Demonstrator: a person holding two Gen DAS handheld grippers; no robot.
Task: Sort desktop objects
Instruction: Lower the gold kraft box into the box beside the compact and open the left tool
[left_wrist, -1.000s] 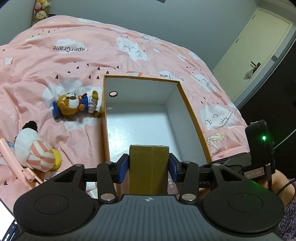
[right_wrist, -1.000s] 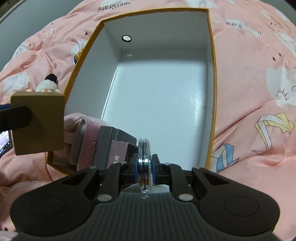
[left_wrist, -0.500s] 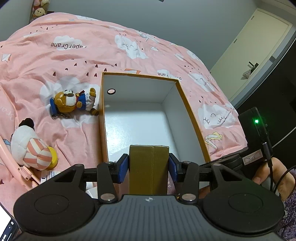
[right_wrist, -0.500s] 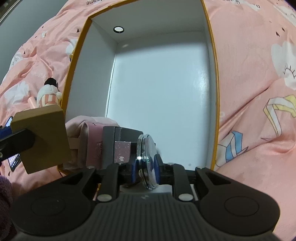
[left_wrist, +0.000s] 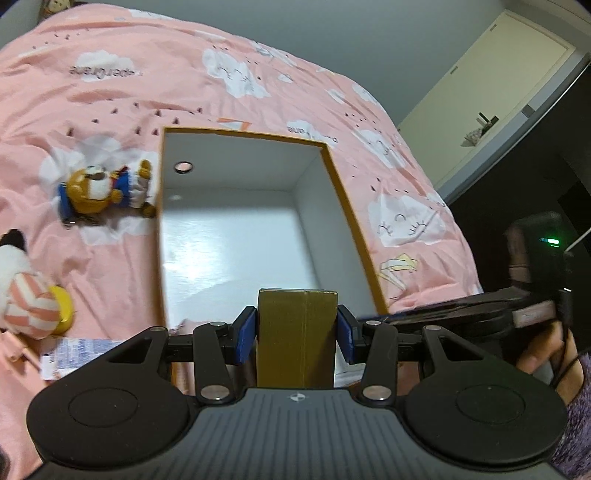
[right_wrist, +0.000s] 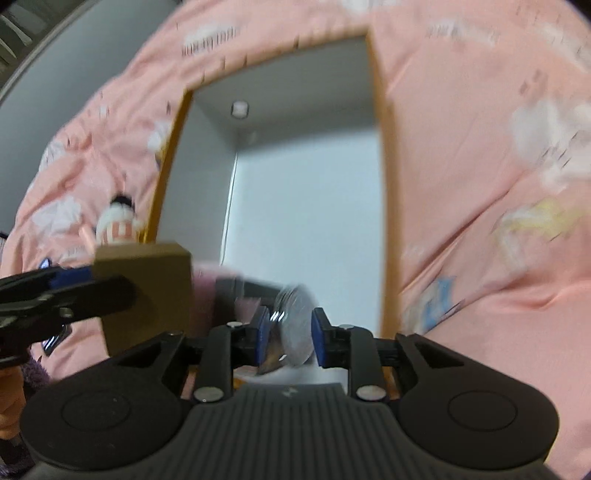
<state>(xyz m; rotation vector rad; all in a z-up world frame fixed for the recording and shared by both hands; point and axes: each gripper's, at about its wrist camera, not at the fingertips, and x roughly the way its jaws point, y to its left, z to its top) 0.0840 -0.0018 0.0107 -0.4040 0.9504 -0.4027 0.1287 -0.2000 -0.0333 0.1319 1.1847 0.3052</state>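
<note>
Left wrist view: left claw (left_wrist: 296, 329) clamps brown carton (left_wrist: 297, 332) above white box (left_wrist: 236, 236); right claw (right_wrist: 288, 336) open around round disc (right_wrist: 294, 325); lower carton flat beside existing contents.

Dim, even indoor light. A soft glare patch lies on the white floor of the box (left_wrist: 236, 236). The left wrist view is mostly sharp, with mild blur at its left edge. The right wrist view is motion-blurred throughout, smearing the bedspread (right_wrist: 480, 184). Fisheye distortion curves both frames' edges.
</note>
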